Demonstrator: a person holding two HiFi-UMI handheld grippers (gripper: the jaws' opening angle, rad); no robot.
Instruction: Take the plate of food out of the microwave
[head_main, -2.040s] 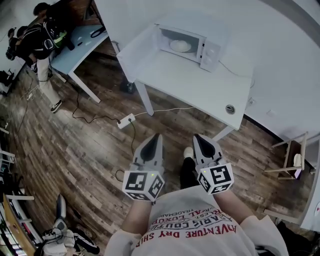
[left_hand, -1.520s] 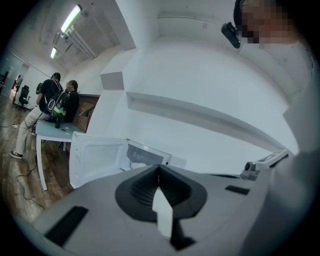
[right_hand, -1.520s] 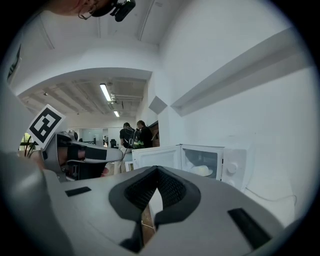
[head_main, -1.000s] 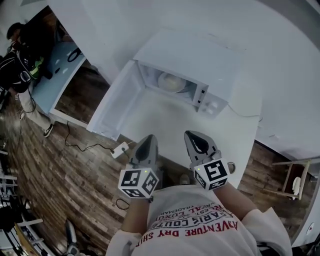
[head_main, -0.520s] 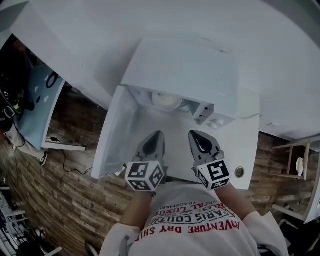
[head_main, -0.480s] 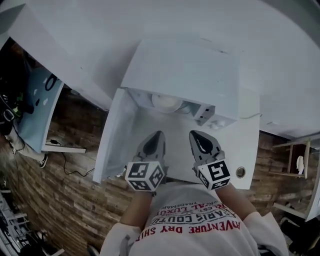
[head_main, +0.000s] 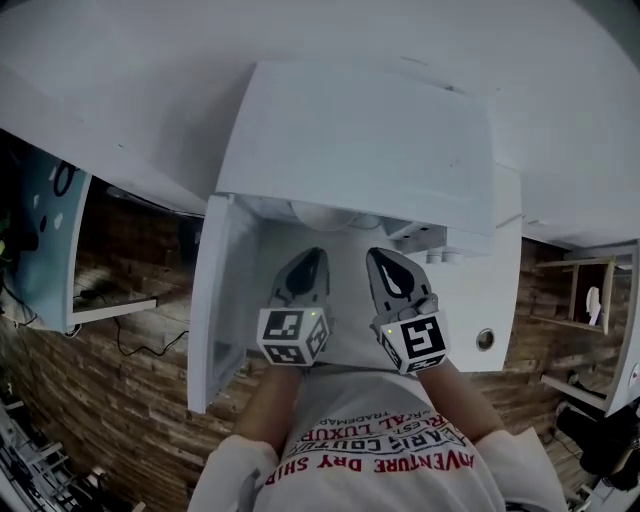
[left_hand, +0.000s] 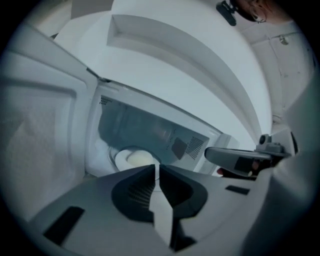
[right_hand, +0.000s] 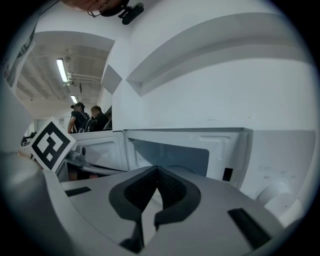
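Note:
The white microwave (head_main: 355, 140) stands on a white table with its door (head_main: 225, 290) swung open to the left. Inside, a white plate of pale food (left_hand: 134, 159) sits on the turntable; in the head view only the plate's rim (head_main: 320, 215) shows under the microwave's top edge. My left gripper (left_hand: 156, 167) is shut and empty, hovering just in front of the cavity, in line with the plate. My right gripper (right_hand: 156, 170) is also shut and empty, beside it to the right, facing the cavity's right half. In the head view both grippers (head_main: 312, 258) (head_main: 380, 256) hang over the table before the opening.
The microwave's control panel with knobs (head_main: 435, 245) is at the right of the opening. The table edge (head_main: 490, 340) has a round cable hole. Wooden floor lies either side, and a light blue table (head_main: 45, 240) stands at left. Two people (right_hand: 87, 120) are far behind.
The person has walked up to the microwave, which now fills the head view from above. Both grippers have moved forward over the table to the open cavity, still shut.

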